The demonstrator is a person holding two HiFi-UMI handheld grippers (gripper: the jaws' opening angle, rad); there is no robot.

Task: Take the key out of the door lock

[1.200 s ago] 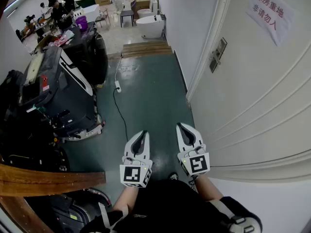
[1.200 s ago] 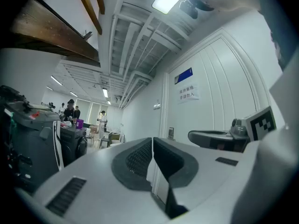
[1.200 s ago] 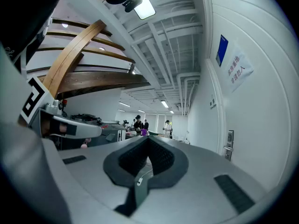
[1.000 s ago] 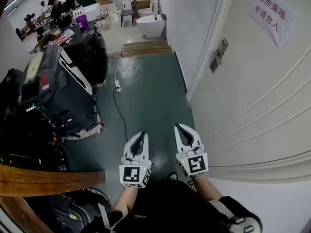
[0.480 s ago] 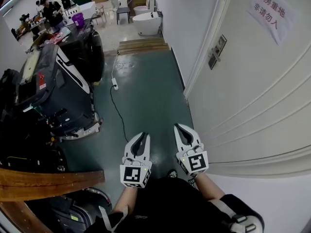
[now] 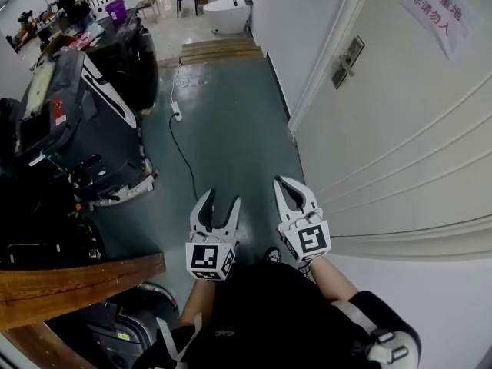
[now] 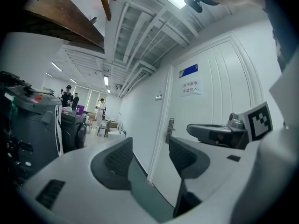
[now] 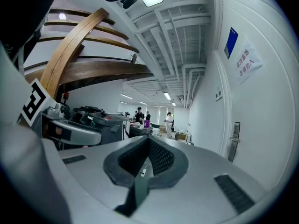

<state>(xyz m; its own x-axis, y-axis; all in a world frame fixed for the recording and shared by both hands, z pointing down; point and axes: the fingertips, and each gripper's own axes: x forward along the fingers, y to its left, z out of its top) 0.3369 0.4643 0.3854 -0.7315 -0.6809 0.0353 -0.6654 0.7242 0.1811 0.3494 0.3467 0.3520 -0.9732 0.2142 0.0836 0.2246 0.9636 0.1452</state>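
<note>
The white door (image 6: 400,129) fills the right of the head view, with its lock plate and handle (image 6: 347,61) far ahead of both grippers. The lock plate (image 7: 169,127) also shows small in the left gripper view, and the lock plate (image 8: 233,141) in the right gripper view. No key can be made out at this distance. My left gripper (image 6: 219,201) hangs over the green floor, its jaws opening with nothing between them, as the left gripper (image 7: 149,153) view confirms. Beside it, nearer the door, my right gripper (image 6: 286,183) is shut and empty, pads together in the right gripper (image 8: 149,143) view.
A large dark machine (image 6: 69,129) stands on the left. A cable with a power strip (image 6: 176,115) runs across the green floor (image 6: 231,106). A wooden beam (image 6: 77,279) crosses low at the left. A paper notice (image 6: 442,6) hangs on the door. People stand far back.
The left gripper's jaws, shut in the earlier frames, now stand apart. The head view has shifted slightly forward; both grippers stay low in front of the body.
</note>
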